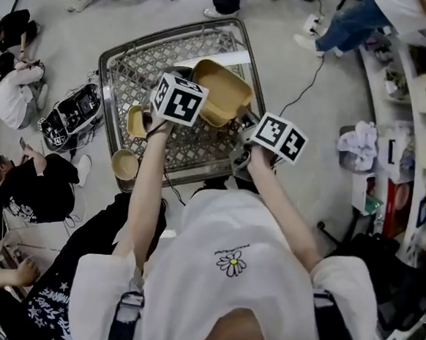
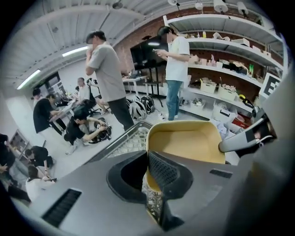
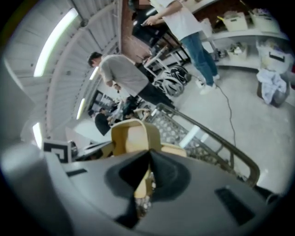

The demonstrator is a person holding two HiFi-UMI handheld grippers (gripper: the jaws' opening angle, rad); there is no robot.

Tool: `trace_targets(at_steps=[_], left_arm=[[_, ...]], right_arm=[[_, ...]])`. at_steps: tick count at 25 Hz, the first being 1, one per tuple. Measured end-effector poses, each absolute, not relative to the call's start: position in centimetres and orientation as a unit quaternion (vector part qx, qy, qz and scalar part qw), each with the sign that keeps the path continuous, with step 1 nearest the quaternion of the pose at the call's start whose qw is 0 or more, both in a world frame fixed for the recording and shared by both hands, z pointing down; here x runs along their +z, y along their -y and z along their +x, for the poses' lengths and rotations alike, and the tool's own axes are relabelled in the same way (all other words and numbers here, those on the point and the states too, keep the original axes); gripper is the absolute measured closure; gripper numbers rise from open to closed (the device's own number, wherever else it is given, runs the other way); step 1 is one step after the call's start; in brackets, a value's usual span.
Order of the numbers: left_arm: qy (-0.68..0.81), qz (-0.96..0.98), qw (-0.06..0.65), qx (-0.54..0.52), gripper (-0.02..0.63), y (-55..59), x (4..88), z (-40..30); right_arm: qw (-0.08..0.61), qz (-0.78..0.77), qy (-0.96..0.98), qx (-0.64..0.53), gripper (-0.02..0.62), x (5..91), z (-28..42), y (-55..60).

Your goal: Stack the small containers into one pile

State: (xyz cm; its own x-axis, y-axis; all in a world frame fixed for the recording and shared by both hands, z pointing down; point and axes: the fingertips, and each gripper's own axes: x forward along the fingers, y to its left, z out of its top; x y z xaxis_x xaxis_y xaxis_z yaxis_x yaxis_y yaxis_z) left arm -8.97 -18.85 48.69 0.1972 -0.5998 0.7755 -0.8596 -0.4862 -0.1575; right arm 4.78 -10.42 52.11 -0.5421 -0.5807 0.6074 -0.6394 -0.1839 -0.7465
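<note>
At the rack's (image 1: 137,64) near-left corner a bowl (image 1: 124,164) is sitting, with a cup (image 1: 136,121) just beyond it, neither one stacked. The left gripper (image 2: 148,168) is pinching the tub's (image 1: 220,93) wall, jaws narrow. The right gripper (image 3: 147,161) is clamping its rim likewise. The step in hand is probably setting the tub down as the base. The next move calls for resting it flat, then releasing both grips.

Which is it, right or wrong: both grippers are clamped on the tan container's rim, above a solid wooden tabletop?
Wrong on one point: the head view shows a metal mesh tray below, not a solid wooden tabletop. The left gripper and right gripper are indeed both clamped on the rim of the tan container.
</note>
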Motion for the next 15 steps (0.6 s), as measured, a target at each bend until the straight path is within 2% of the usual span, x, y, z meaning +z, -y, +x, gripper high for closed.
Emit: trace_targets(at_steps=[7,15], left_arm=[[0.413,0.740,0.218,0.484,0.571,18.5,56.8,-8.2],[0.369,0.716,0.240,0.542,0.571,19.1,62.0,-9.1]], right_arm=[[0.042,0.469,0.556,0.685,0.557,57.7,4.5,8.7],[0.047,0.457,0.482,0.746,0.557,62.3,2.7,8.1]])
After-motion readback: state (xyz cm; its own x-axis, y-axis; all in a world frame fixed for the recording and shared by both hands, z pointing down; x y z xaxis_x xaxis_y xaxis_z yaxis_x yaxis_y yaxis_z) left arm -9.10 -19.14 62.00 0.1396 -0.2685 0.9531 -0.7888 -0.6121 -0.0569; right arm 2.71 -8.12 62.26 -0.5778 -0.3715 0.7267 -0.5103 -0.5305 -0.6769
